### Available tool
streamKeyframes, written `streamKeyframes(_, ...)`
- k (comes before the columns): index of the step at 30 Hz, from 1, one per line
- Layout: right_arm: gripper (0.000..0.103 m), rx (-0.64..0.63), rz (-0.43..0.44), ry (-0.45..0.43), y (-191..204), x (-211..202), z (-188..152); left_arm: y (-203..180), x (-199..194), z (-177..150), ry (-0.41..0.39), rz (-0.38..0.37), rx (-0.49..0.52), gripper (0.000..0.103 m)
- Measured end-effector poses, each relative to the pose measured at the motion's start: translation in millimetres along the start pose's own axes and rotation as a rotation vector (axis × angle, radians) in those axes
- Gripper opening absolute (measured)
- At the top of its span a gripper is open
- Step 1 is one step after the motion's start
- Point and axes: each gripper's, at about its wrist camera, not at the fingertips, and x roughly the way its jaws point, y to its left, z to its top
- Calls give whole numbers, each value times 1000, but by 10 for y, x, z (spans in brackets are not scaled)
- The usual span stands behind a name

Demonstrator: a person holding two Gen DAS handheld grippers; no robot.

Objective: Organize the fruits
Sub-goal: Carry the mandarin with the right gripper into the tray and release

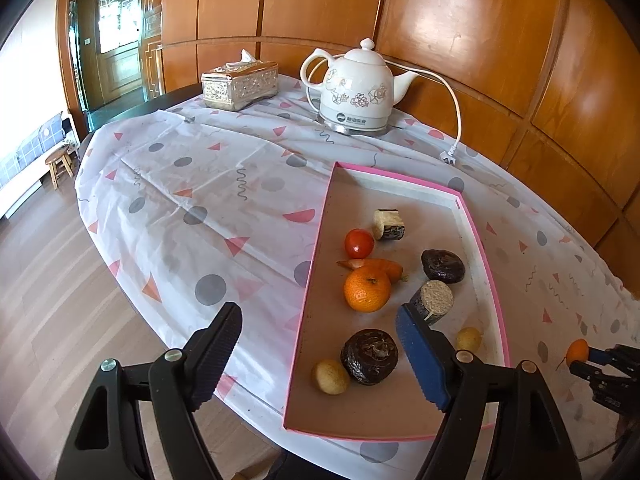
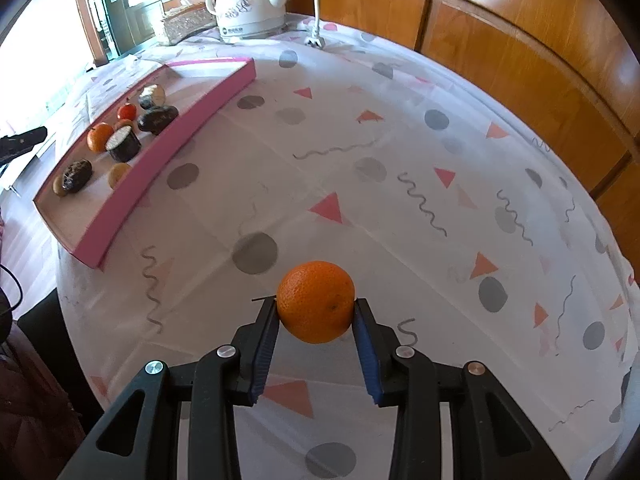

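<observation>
While the right gripper (image 2: 316,312) pinches the round orange mandarin (image 2: 316,302) between its blue-padded fingers, one pad on each flank of the fruit, the shallow pink-rimmed cardboard tray (image 2: 168,136) lies to the far left of it across a stretch of patterned white tablecloth (image 2: 400,168). Fruit sits at the fingertips over the cloth, near the front edge; whether it rests on the cloth or is raised clear, cannot tell.

Tray's long axis runs from near left to far right in the right wrist view, its tall pink wall facing the held fruit. Judgement: the carry must go left and away, then over that wall.

Left gripper (image 1: 320,336) is spread wide with nothing between its fingers, poised over the tray's near end, above a dark wrinkled fruit (image 1: 370,356) and a second mandarin (image 1: 367,288). It is the nearer to the tray, yet the right one has the load.
</observation>
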Motion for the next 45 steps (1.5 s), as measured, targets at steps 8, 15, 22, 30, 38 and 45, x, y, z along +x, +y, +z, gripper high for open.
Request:
streamKeyframes(8, 37, -45, 68, -77, 421, -225, 192, 109, -4, -1, 0, -1, -30, 81)
streamKeyframes(15, 37, -98, 176, -149, 935, -402, 424, 303, -27, 70, -25, 19, -80, 81)
streamKeyframes(22, 37, -152, 277, -170, 1451, -371, 639, 548, -53, 128, -47, 58, -135, 81)
streamKeyframes(30, 38, -203, 320, -96, 1931, 21, 869, 556, 9, 94, -35, 59, -127, 81)
streamKeyframes(38, 45, -153, 279, -61, 1931, 370, 1007, 518, 83, 51, -17, 54, -104, 81)
streamKeyframes(45, 46, -152, 247, -81, 1891, 317, 980, 389, 79, 34, -22, 49, -65, 81)
